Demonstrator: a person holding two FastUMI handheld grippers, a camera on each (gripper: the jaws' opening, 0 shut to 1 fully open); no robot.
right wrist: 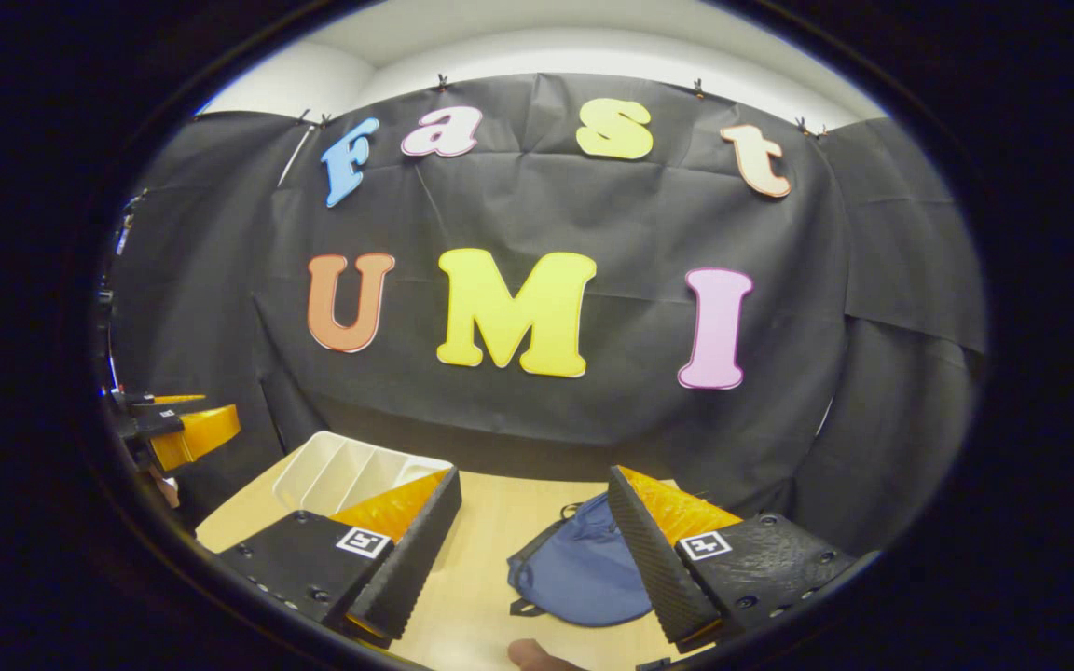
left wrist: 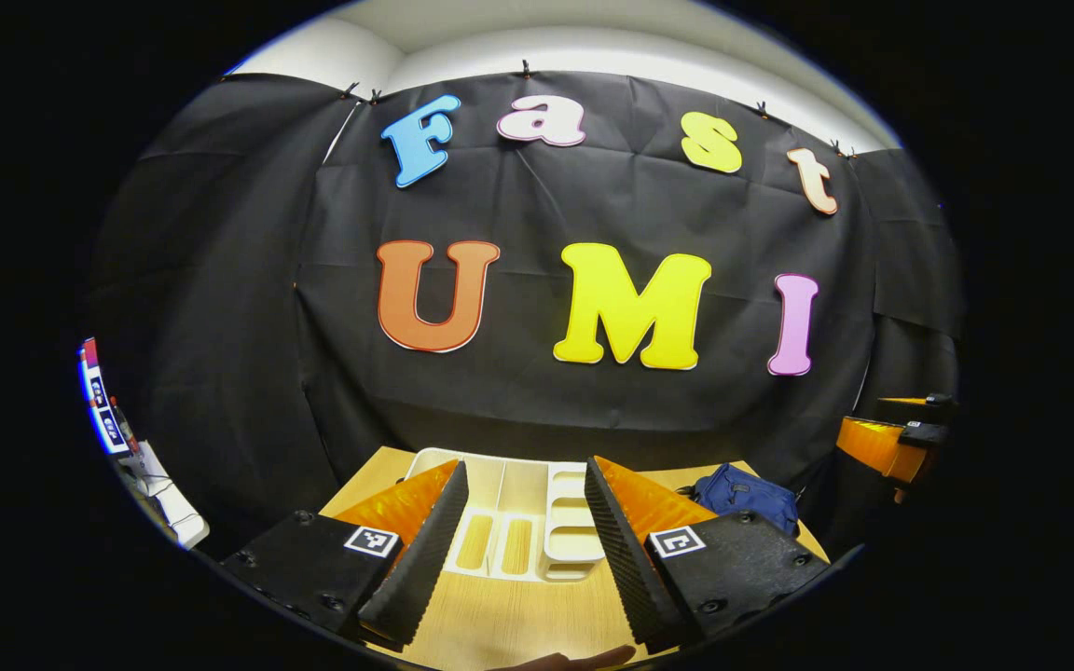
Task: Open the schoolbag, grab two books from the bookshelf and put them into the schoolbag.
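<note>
The white bookshelf lay flat on the wooden table, and whether any books rested in its slots could not be made out; the nearer slots showed only the table through them. In the left gripper view the left gripper hung above the table with its fingers spread wide and nothing between them, the bookshelf straight ahead in the gap. The blue schoolbag lay to the right of the bookshelf, partly hidden behind the gripper's right finger. A fingertip was cut off at the bottom edge.

In the right gripper view the right gripper was likewise spread and empty, with the schoolbag lying limp ahead, its right side covered by a finger. Whether its zip was open could not be told.
</note>
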